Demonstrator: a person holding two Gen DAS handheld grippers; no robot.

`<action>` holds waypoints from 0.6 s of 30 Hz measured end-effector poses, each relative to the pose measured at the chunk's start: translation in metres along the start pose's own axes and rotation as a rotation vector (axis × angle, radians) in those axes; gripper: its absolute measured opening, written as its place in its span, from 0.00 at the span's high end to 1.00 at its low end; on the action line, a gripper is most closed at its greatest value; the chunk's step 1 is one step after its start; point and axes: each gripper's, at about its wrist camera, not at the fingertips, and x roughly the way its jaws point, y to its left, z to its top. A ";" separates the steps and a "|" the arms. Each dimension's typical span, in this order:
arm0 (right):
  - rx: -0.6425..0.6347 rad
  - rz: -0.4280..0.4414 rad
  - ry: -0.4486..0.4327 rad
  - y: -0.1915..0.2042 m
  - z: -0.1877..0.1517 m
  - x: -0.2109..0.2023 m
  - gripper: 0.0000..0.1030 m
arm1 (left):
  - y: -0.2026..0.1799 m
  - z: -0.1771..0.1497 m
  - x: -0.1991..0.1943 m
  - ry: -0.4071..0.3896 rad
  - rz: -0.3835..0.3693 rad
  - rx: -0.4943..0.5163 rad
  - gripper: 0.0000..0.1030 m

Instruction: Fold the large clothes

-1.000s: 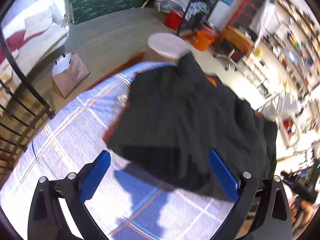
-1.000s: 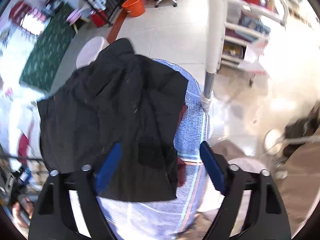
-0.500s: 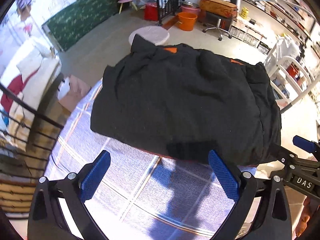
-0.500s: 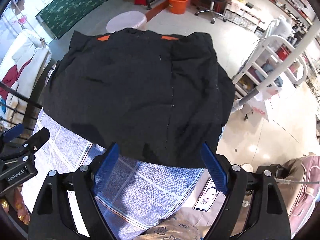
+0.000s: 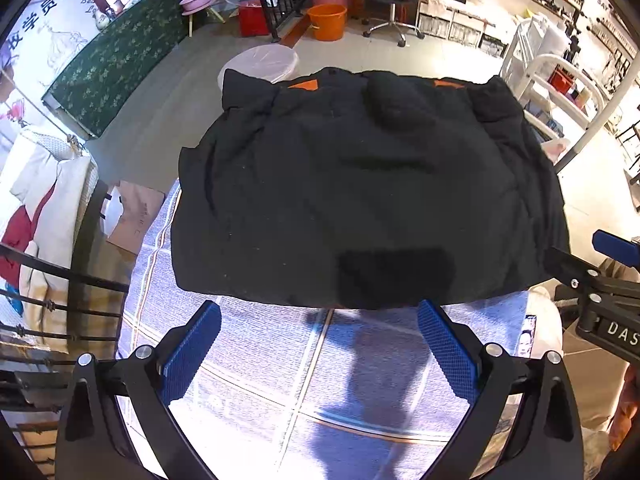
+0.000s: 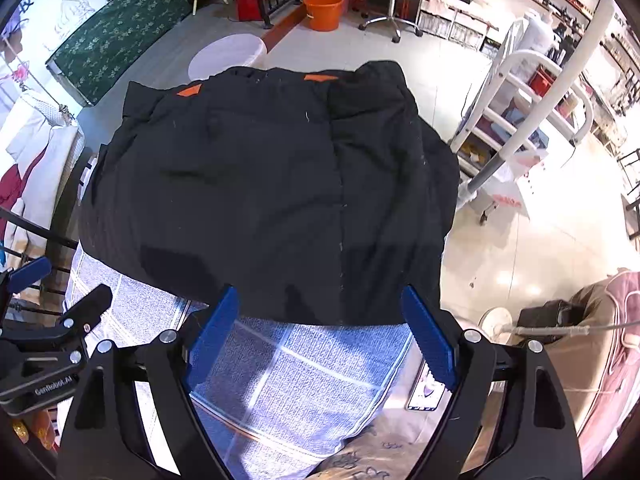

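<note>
A large black padded jacket (image 5: 360, 184) with small orange patches lies folded into a broad block on a blue checked cloth (image 5: 304, 368) over the table; it also shows in the right wrist view (image 6: 272, 200). My left gripper (image 5: 318, 334) is open and empty, held just short of the jacket's near edge. My right gripper (image 6: 320, 320) is open and empty, at the jacket's near right edge. The right gripper's tip shows at the right of the left wrist view (image 5: 612, 244), and the left gripper shows at the left of the right wrist view (image 6: 52, 320).
A white round stool (image 5: 260, 64), an orange bucket (image 5: 328, 20) and an office chair (image 5: 390, 4) stand on the floor beyond the table. A white rack (image 6: 532, 92) and pole (image 6: 540, 120) stand to the right. A black railing (image 5: 48, 280) and paper bag (image 5: 132, 216) are on the left.
Both grippers have swung round and drawn back to the near side of the table, now facing the jacket squarely. The jacket lies flat and still; both grippers stay open.
</note>
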 end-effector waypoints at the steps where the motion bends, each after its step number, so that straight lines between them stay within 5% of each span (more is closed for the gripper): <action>1: 0.002 -0.001 0.004 0.001 0.000 0.001 0.19 | 0.002 0.001 0.002 0.006 -0.009 0.003 0.06; 18: 0.038 0.014 0.049 0.010 0.006 0.010 0.19 | -0.005 0.006 0.010 0.031 0.017 0.089 0.06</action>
